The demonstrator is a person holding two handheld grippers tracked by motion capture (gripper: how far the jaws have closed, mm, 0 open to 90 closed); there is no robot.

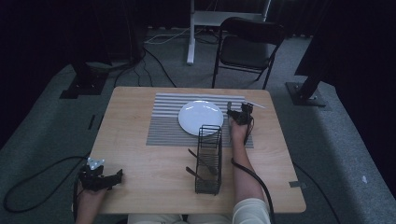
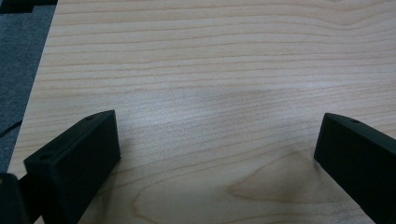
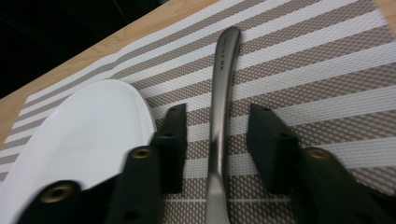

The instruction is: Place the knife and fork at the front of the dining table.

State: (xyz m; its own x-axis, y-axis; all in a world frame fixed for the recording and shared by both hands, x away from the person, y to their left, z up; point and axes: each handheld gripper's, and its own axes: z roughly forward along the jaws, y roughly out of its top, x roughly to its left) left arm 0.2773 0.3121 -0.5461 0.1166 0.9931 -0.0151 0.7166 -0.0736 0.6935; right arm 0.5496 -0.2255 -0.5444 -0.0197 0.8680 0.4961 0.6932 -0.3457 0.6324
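Lying loose between the parted right claw point(image 3: 217, 140) jaws: cutlery handle point(image 3: 219, 112), set on placemat point(image 3: 327, 70) beside plate point(image 3: 88, 135). Rack point(image 1: 208, 158) utensils remain. Left claw point(image 2: 217, 154) open, idle.

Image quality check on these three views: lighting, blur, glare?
High view: dim, dark surroundings, round white plate brightest. Left gripper view: sharp wood grain, soft sheen on the light wooden table. Right gripper view: right tongs blurred up close, silver metal utensil handle glinting.

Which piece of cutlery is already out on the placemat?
The metal utensil handle lying flat on the striped placemat, between the right claw's open jaws beside the white plate. The other two dark utensils sit in the wire caddy.
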